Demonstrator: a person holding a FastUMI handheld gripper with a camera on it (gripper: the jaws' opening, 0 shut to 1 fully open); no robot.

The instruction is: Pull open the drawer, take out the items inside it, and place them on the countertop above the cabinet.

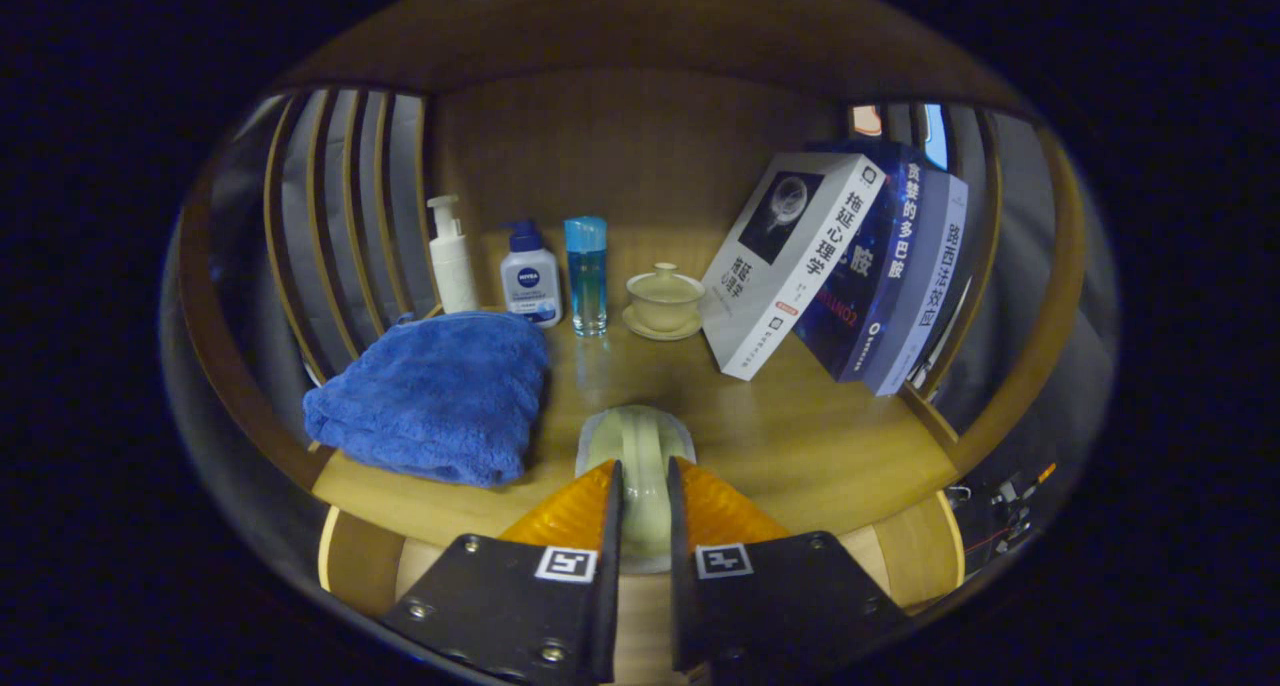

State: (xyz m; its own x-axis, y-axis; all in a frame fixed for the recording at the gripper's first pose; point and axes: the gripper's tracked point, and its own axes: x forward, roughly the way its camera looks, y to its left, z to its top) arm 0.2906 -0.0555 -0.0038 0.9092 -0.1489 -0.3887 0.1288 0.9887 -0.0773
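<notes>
My hand-held gripper [645, 486] is clenched on a pale green object [640, 446], both fingers pressing its sides, just above the wooden surface [800, 436]. A folded blue towel [435, 396] lies just beside it. Beyond stand bottles, a lidded cup [664, 301] on its saucer, and leaning books [840, 266].

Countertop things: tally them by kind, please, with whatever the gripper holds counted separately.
Bottles: 3: white pump bottle, blue-capped bottle, clear blue bottle
Books: 3, leaning together
Lidded cup on saucer: 1
Blue towel: 1
Pale green item between the gripper fingers, which press on it: 1
Total: 9
</notes>
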